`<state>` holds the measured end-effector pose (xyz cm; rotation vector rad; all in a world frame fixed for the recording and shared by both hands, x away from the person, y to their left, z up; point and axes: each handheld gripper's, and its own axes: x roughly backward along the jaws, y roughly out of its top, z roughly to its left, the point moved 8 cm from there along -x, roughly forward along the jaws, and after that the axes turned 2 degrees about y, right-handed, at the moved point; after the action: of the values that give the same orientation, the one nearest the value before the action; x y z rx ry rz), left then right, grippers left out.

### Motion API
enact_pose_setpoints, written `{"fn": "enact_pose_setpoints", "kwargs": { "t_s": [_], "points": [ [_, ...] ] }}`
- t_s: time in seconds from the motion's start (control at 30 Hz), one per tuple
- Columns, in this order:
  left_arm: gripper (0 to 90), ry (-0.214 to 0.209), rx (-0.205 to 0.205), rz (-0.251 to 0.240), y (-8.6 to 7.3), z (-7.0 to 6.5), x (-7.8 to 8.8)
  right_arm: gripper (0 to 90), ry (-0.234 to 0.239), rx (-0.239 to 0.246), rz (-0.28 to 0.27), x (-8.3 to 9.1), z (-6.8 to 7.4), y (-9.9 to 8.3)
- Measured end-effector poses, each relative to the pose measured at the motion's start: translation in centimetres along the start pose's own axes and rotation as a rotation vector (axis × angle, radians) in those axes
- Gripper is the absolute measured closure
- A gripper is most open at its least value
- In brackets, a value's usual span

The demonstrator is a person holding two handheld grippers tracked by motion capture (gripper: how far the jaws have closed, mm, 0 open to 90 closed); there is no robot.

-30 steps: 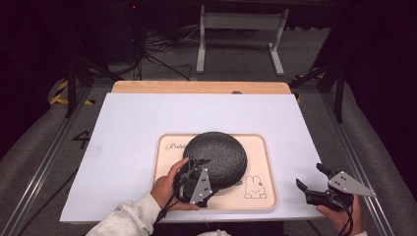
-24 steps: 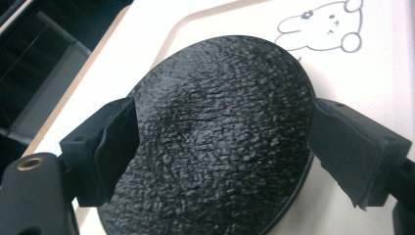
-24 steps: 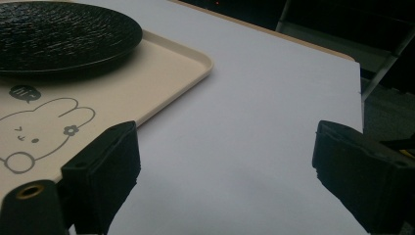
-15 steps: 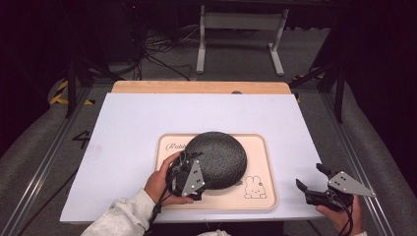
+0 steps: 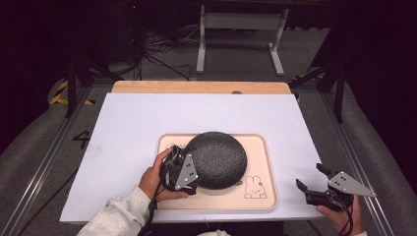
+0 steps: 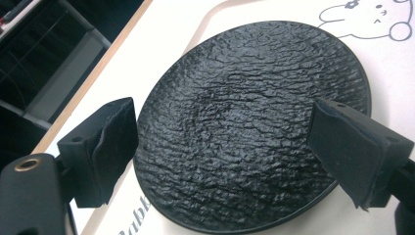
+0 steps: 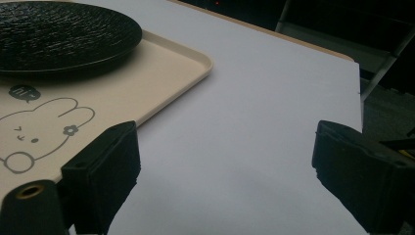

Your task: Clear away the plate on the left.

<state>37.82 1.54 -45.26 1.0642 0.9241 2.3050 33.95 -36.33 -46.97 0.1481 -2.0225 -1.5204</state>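
The left gripper (image 5: 173,166), jaws wide, hovered at the near-left rim of the round black textured plate (image 5: 216,158) on the beige rabbit-printed tray (image 5: 263,189). The right gripper (image 5: 313,184), jaws also wide, hung near the white table's (image 5: 128,128) near-right corner.

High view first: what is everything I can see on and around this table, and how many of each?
Plate: one, black with a rough texture, lying on the tray.
Tray: one, cream with a rabbit drawing, at the near middle of the table.
Table: one, white top with a wooden strip along its far edge.
Metal stand: one, pale grey, on the floor beyond the table.
Cables: several, dark, on the floor at the far left.
Left tongs: one, black, open, jaws either side of the plate's near left edge.
Right tongs: one, black, open, over the table's near right corner, apart from the tray.
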Motion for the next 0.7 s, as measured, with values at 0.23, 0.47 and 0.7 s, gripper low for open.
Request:
{"fn": "enact_pose_setpoints", "kwargs": {
  "t_s": [0.23, 0.47, 0.7],
  "points": [
    [11.9, 0.006, 0.031, 0.010, -0.7, 0.8, 0.3, 11.4, -0.001, 0.000, 0.001, 0.0, 0.0, 0.0],
    [11.4, 0.031, 0.036, 0.039, -1.6, 2.0, 0.6, 11.4, -0.001, 0.002, 0.004, 0.0, 0.0, 0.0],
    [11.2, 0.053, 0.063, 0.071, -3.1, 3.3, 1.0, 11.6, 0.000, 0.003, 0.005, 0.0, 0.1, 0.0]
  ]
}}
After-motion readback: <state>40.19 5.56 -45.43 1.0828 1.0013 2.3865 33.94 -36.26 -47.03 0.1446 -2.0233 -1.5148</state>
